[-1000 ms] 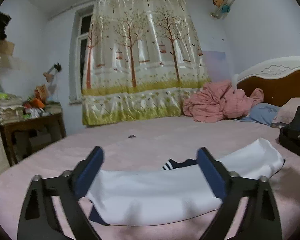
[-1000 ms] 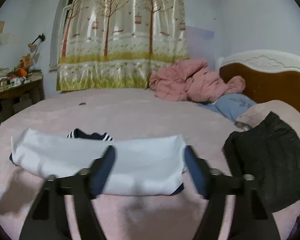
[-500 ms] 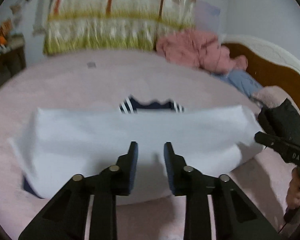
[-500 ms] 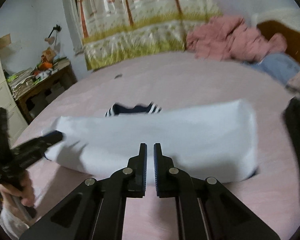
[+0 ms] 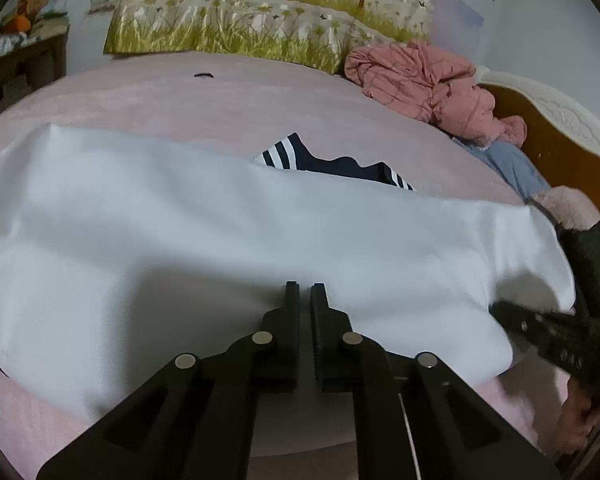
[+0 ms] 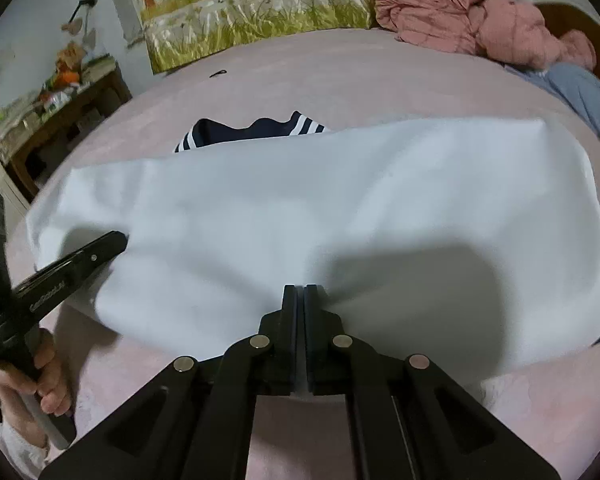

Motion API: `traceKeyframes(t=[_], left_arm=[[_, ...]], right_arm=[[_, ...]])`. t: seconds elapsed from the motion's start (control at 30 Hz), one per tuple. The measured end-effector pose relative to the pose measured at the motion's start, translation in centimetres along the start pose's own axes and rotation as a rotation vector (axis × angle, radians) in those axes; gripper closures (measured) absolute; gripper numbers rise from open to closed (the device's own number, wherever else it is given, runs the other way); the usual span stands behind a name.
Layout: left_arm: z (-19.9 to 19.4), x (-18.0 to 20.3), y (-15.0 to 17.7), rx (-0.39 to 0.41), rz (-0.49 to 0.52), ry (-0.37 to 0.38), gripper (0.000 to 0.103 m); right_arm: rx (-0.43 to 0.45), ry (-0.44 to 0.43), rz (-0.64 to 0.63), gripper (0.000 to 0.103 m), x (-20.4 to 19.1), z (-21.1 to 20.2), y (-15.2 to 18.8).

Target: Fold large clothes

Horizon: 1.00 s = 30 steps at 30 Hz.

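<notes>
1. Pink bedding covers the bed (image 5: 228, 92), which fills both wrist views and carries everything described below
2. Nearest in the left wrist view, the left gripper (image 5: 305, 292) has its fingers drawn almost together with only a thin slit between them, tips at the near edge of the white garment (image 5: 220, 240); whether cloth is pinched there cannot be told
3. Nearest in the right wrist view, the right gripper (image 6: 300, 294) has its fingers pressed together at the garment's near edge, and the fabric puckers toward the tips, so it appears to be clamping the white cloth
4. Each gripper shows in the other's camera: the left one comes in from the left edge with its tip on the garment's left end, the right one from the right edge against the garment's right end
5. Spread as a wide band across the middle of the bed, the white garment lies parallel to the near edge
6. Just beyond its far edge, a navy piece with white stripes (image 5: 332, 162) sticks out from under it
7. A dark garment (image 5: 596, 264) sits at the right edge of the bed
8. Further back, a crumpled pink quilt (image 6: 480, 12) and a blue pillow (image 6: 580, 88) lie by the wooden headboard (image 5: 556, 148)
9. Farthest off, a tree-print curtain (image 5: 260, 12) hangs behind the bed, and a cluttered wooden table (image 6: 60, 100) stands off the far left corner
</notes>
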<state>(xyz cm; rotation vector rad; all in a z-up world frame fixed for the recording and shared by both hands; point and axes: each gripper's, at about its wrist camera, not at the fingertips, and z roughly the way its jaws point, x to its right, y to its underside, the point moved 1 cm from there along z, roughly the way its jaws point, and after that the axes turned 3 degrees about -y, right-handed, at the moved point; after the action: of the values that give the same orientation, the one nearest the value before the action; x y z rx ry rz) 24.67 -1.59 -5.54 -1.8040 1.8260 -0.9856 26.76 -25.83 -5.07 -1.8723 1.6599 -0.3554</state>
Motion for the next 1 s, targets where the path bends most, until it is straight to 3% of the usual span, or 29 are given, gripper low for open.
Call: traceKeyframes(t=[0.2, 0.37, 0.47, 0.57, 0.67, 0.73, 0.83, 0.9, 1.0], left_arm=[[0.0, -0.5, -0.1, 0.003, -0.021, 0.023, 0.096], [0.1, -0.6, -0.3, 0.007, -0.025, 0.032, 0.095], [0.1, -0.8, -0.3, 0.007, -0.039, 0.048, 0.095], [-0.1, -0.8, -0.3, 0.012, -0.039, 0.044, 0.095], [-0.3, -0.6, -0.3, 0.023, -0.03, 0.036, 0.095], [-0.4, -0.5, -0.3, 0.029, -0.03, 0.044, 0.095], [-0.4, -0.5, -0.3, 0.032, -0.029, 0.05, 0.094], [-0.4, -0.6, -0.4, 0.035, -0.032, 0.053, 0.093], [-0.6, -0.7, -0.4, 0.048, -0.036, 0.066, 0.086]], right_arm=[[-0.045, -0.03, 0.081, 0.103, 1.7, 4.4, -5.3], [-0.029, 0.003, 0.147, 0.103, 3.1, 7.5, -8.4], [-0.001, -0.036, 0.189, 0.103, 3.4, 5.4, -7.8], [0.135, -0.029, 0.149, 0.103, 3.6, -0.4, -4.8], [0.211, 0.033, 0.206, 0.092, 5.9, -4.9, -1.1], [0.261, 0.009, 0.332, 0.077, 8.8, -7.7, 1.5], [0.329, -0.013, 0.493, 0.038, 12.5, -9.6, 4.0], [0.353, -0.044, 0.563, 0.029, 14.5, -9.4, 4.9], [0.349, -0.146, 0.709, 0.026, 16.9, -7.5, 6.0]])
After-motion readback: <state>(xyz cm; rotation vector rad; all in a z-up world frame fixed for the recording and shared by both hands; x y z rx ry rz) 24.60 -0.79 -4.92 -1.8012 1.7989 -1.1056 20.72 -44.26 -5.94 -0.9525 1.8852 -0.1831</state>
